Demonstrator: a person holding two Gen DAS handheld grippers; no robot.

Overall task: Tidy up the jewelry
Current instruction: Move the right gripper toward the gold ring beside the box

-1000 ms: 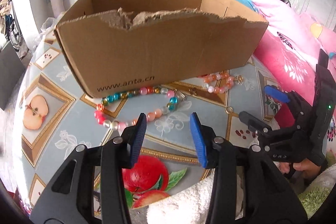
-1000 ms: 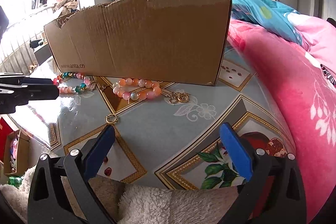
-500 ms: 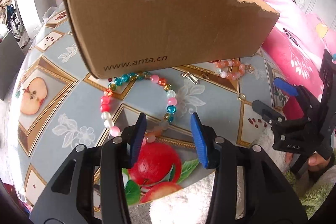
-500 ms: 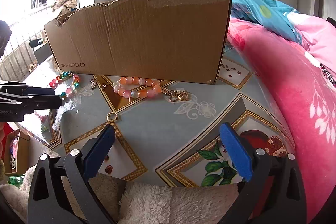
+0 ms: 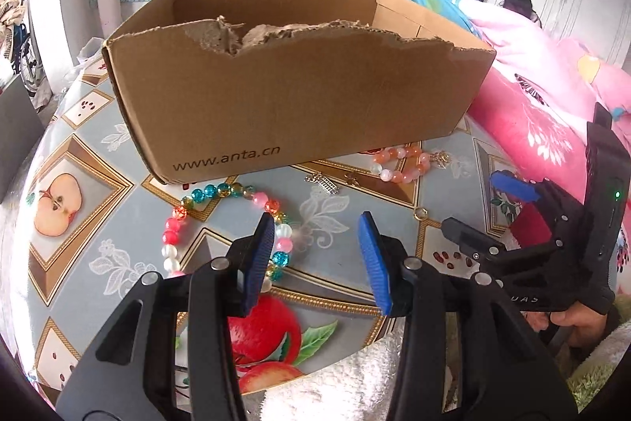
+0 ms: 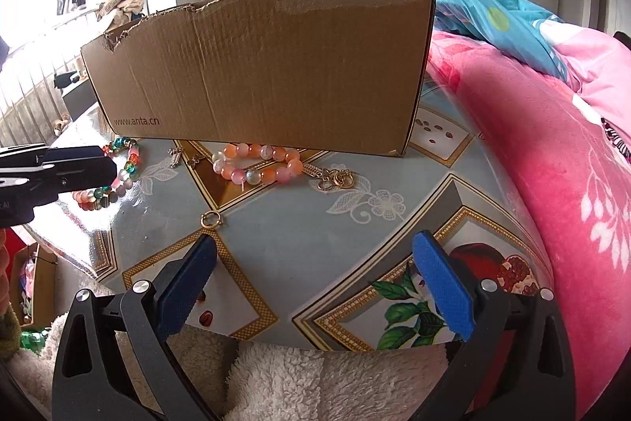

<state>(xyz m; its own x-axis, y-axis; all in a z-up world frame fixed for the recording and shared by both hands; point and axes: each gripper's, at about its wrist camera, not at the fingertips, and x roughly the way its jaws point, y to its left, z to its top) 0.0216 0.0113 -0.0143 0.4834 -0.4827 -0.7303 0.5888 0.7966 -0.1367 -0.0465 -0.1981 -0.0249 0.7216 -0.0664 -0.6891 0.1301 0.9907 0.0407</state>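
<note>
A bracelet of mixed teal, red, pink and white beads (image 5: pixel 221 223) lies on the patterned table in front of the cardboard box (image 5: pixel 292 105). My left gripper (image 5: pixel 315 235) is open just above it, and the left finger (image 5: pixel 262 243) covers the loop's right side. No bead sits between the pads. A peach bead bracelet (image 6: pixel 256 164) lies by the box's front wall, with a gold clasp (image 6: pixel 335 179) to its right. Close by are a small silver charm (image 5: pixel 323 183) and a gold ring (image 6: pixel 211 219). My right gripper (image 6: pixel 315 247) stands wide open and bare near the table's front edge.
The box (image 6: pixel 268 66) has a torn front rim and stands across the back of the table (image 6: pixel 315 223). A pink and blue quilt (image 6: pixel 552 105) is piled to the right. White fleece (image 6: pixel 284 381) lies under both grippers at the near edge.
The mixed-bead bracelet has gone from a wide, flat loop to a narrower one reaching towards the table's front edge, beside my left finger. The right gripper has kept still.
</note>
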